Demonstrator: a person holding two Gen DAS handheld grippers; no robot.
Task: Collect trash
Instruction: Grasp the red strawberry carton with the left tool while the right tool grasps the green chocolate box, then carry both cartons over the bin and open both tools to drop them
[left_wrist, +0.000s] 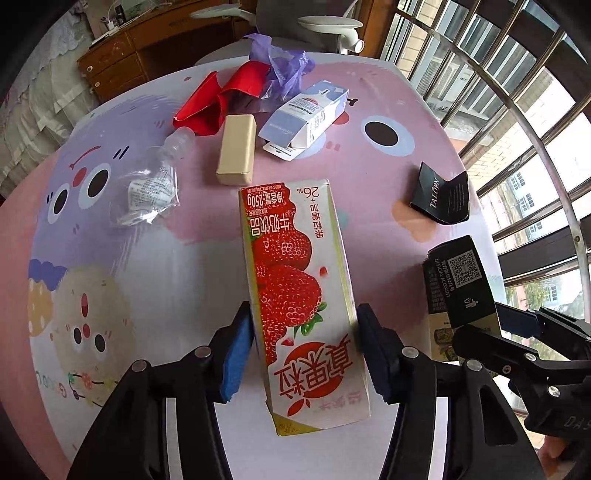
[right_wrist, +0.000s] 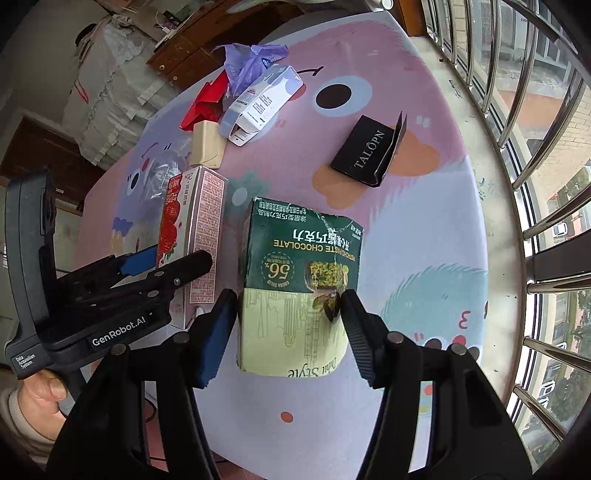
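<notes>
Two tools work over one bench (left_wrist: 424, 122) draped in a pink and lilac cartoon cloth. Biggest of the litter is the strawberry milk carton (left_wrist: 299, 295), pinched between the pads of the left tool (left_wrist: 304, 347), its far end pointing away from that tool. Next, the green chocolate box (right_wrist: 299, 280) sits squeezed between the fingers of the right tool (right_wrist: 290, 325), to the right of the carton and apart from it. Ahead of the left tool lie a pale blue and white box (left_wrist: 306, 114) with an open flap, red packaging (left_wrist: 218, 99), a purple plastic bag (left_wrist: 280, 70), a beige box (left_wrist: 238, 149) and a crushed clear plastic bottle (left_wrist: 151, 188). Ahead of the right tool, slightly rightward, rests a folded black TALOPN card (right_wrist: 369, 151). A hand (right_wrist: 33, 402) grips the left tool's handle.
</notes>
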